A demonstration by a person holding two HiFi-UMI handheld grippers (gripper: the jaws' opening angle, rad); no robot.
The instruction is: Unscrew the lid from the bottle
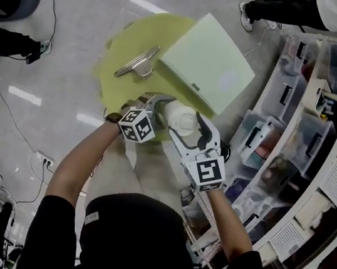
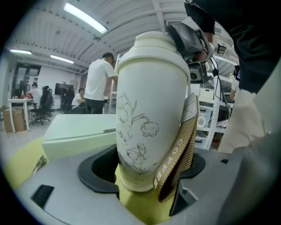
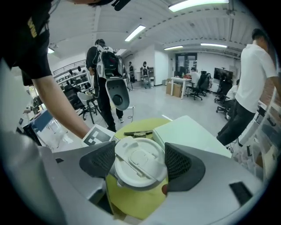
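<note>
- Bottle (image 2: 149, 114), cream with drawn flowers, stands upright between the left gripper's (image 2: 147, 173) pads, clamped low on its body.
- Woven strap (image 2: 181, 149) hangs beside that gripper's right pad.
- Right gripper (image 3: 141, 163) clenches the lid (image 3: 138, 171) from above.
- Yellow table (image 1: 129, 42) lies beneath both.

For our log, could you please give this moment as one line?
left tongs: shut on bottle | right tongs: shut on lid | lid on
</note>
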